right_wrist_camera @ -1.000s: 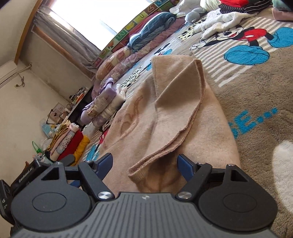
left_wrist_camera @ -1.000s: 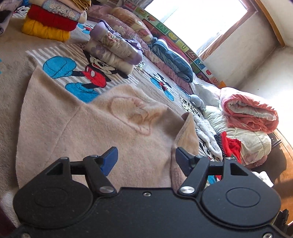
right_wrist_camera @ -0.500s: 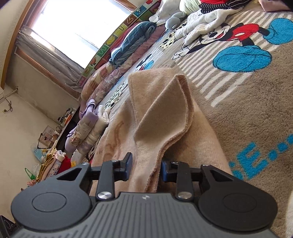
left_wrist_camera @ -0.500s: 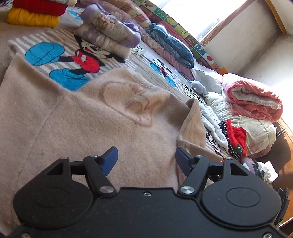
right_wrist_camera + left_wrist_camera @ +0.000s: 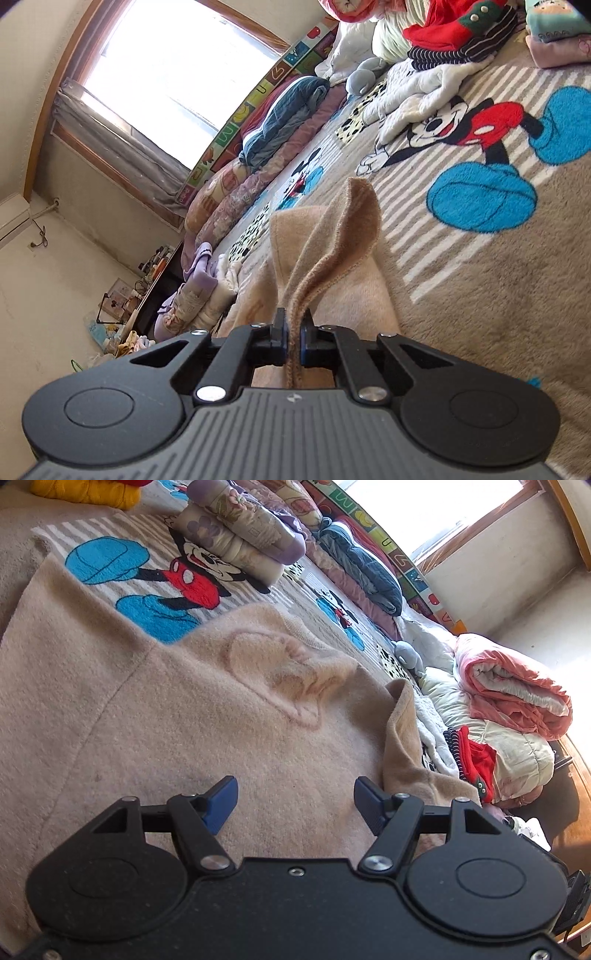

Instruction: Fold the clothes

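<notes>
A beige fleece sweater lies spread on a cartoon-mouse blanket, a faint heart shape on its chest. My left gripper hovers low over its lower part, open, with only flat fabric under the blue pads. In the right wrist view my right gripper is shut on the stitched edge of the sweater's folded-up sleeve, which rises in a crease ahead of the jaws. That raised sleeve also shows at the sweater's right side in the left wrist view.
Folded floral clothes stack beyond the sweater, with a yellow folded piece at top left. Rolled quilts and a red and striped pile lie to the right. Pillows and bedding line the window wall. A white garment lies on the blanket.
My right gripper has closed from wide open onto the sleeve's edge and moved with it, pulling the sleeve into an upright crease. The left gripper came lower and nearer over the sweater, still open.
</notes>
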The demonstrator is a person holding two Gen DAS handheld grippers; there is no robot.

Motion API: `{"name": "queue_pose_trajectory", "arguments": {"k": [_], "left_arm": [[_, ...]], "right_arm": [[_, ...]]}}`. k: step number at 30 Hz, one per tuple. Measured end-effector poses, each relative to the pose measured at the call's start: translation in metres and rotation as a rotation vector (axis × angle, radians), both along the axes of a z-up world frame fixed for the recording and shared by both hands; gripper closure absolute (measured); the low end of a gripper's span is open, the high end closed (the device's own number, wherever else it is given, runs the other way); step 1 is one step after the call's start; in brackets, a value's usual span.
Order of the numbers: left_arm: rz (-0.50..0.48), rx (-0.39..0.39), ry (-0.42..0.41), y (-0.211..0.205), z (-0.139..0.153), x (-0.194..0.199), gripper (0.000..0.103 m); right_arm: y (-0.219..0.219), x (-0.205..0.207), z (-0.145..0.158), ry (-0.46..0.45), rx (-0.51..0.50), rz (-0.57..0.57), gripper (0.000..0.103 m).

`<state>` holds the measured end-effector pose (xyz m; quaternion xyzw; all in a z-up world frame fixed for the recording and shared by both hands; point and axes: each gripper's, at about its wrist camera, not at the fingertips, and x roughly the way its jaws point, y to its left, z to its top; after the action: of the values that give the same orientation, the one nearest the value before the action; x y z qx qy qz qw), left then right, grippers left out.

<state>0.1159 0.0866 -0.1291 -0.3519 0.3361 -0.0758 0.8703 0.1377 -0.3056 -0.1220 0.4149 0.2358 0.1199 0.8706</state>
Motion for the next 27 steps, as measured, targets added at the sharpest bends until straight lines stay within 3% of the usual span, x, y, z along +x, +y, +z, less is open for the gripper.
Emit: {"name": "queue_pose_trajectory", "arguments": {"k": [9, 15, 27], "left_arm": [[-0.022, 0.016, 0.001, -0.009, -0.001, 0.001, 0.034], [-0.033, 0.026, 0.003, -0.013, -0.003, 0.002, 0.034], [-0.049, 0.027, 0.007, -0.016, -0.005, 0.003, 0.034]], "right_arm": [[-0.072, 0.001, 0.023, -0.024, -0.136, -0.051, 0.095], [-0.097, 0.000, 0.029, -0.016, -0.258, -0.064, 0.095], [-0.123, -0.007, -0.006, 0.091, -0.386, -0.125, 0.095]]}}
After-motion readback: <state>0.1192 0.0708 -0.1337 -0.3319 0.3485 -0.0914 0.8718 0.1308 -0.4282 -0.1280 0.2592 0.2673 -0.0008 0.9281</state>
